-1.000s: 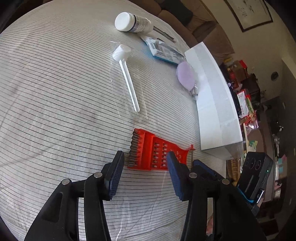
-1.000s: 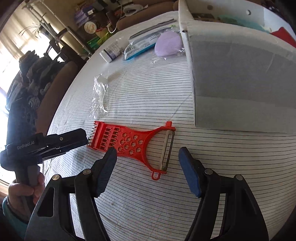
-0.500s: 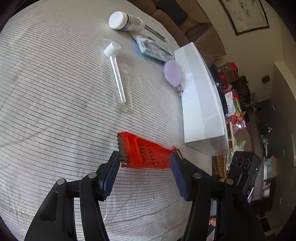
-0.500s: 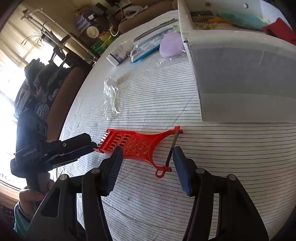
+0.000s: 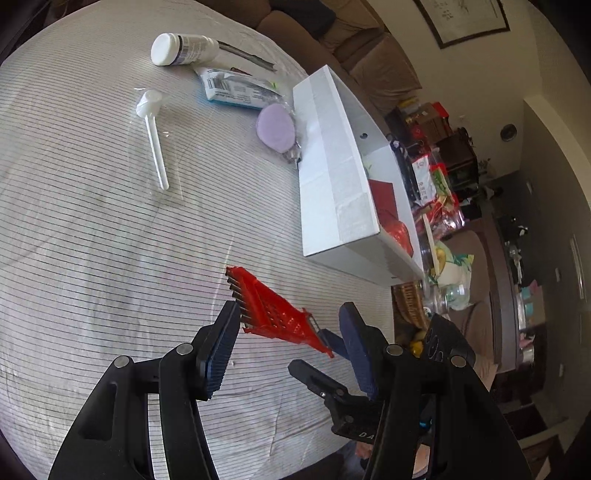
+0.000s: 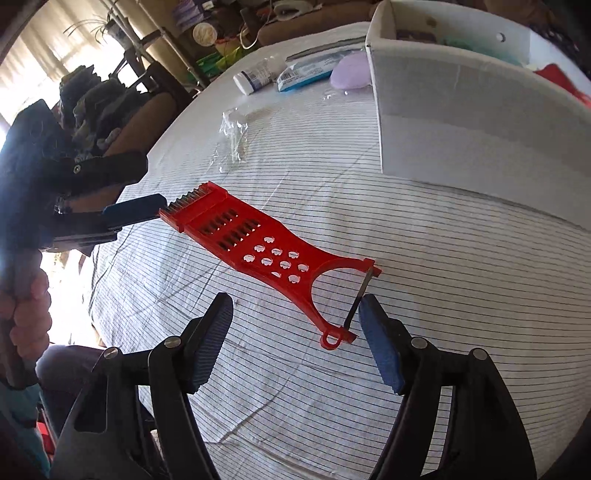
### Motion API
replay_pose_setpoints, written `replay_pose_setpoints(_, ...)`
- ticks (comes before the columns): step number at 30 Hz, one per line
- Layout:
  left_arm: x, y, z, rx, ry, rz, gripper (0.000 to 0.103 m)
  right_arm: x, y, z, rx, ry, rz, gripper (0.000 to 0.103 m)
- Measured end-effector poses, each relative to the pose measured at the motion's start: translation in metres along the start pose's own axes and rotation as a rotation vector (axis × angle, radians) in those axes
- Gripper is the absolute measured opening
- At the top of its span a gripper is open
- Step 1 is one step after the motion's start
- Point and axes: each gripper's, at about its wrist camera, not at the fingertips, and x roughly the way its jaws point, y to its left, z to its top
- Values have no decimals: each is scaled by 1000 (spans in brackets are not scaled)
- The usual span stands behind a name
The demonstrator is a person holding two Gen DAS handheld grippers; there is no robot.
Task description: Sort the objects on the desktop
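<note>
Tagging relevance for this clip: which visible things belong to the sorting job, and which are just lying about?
Job: red grater, white box, white bottle, blue packet, lilac pouch, white scoop.
Lying about: sofa, framed picture.

Left hand-held gripper (image 5: 288, 343) jaws parted, angled down, right hand-held gripper (image 6: 295, 332) just widened, tilted steeply

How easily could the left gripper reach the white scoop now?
Probably yes: the white scoop lies alone on the cloth ahead of the left gripper; only the red grater close in front is in the way.
</note>
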Motion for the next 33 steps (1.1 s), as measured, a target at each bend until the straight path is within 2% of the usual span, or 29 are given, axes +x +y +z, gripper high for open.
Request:
replay_pose_setpoints(3, 4, -16, -2, 31, 6, 26, 59, 0, 2, 0, -79, -22, -114, 67)
replay_pose_setpoints(4, 4, -19, 0, 39, 3, 34, 60, 1, 0, 0, -84, -27, -134, 59)
replay_pose_setpoints(5, 4, -21, 1, 42, 2, 32, 60, 1, -6, -1, -71, -31, -146, 46)
replay_pose_setpoints(6, 4, -21, 3, 36, 4, 26, 60, 1, -14, -1, -42, -26, -133, 36)
replay_pose_setpoints(9, 6, -18, 9, 12, 18, -2, 61, 0, -38, -5, 56, -19, -34, 26)
replay_pose_setpoints(11, 7, -12, 9, -11, 10, 23, 63, -3, -46, -8, 90, -23, 15, 19)
replay_pose_setpoints(13, 6, -4, 5, -18, -5, 58, 63, -6, -53, -7, 129, -35, 62, 19)
replay_pose_setpoints(16, 8, 8, -8, -18, 3, 92, 64, -9, -56, -1, 146, -51, 83, 19)
replay_pose_setpoints(18, 14, 14, -17, -5, 24, 92, 64, -8, -54, 5, 141, -52, 94, 19)
replay_pose_setpoints(20, 21, 20, -25, -35, 44, 69, 64, -10, -52, 11, 138, -65, 114, 19)
replay_pose_setpoints(23, 30, 26, -31, -101, 43, 21, 64, -11, -45, 21, 119, -75, 103, 22)
replay_pose_setpoints(25, 32, 25, -32, -102, 30, 9, 64, -12, -35, 29, 38, -76, 73, 34)
replay_pose_setpoints(27, 32, 25, -31, -103, 30, 4, 64, -12, -23, 37, -92, -52, 26, 83)
replay_pose_setpoints(28, 32, 26, -31, -103, 29, 5, 64, -10, -15, 40, -171, -40, 0, 88)
replay_pose_setpoints(30, 29, 31, -30, -106, 24, 8, 64, -9, -2, 44, -325, -32, -70, 88)
replay_pose_setpoints(33, 25, 40, -28, -137, 14, 0, 64, 10, 14, 49, -476, 48, -83, 83)
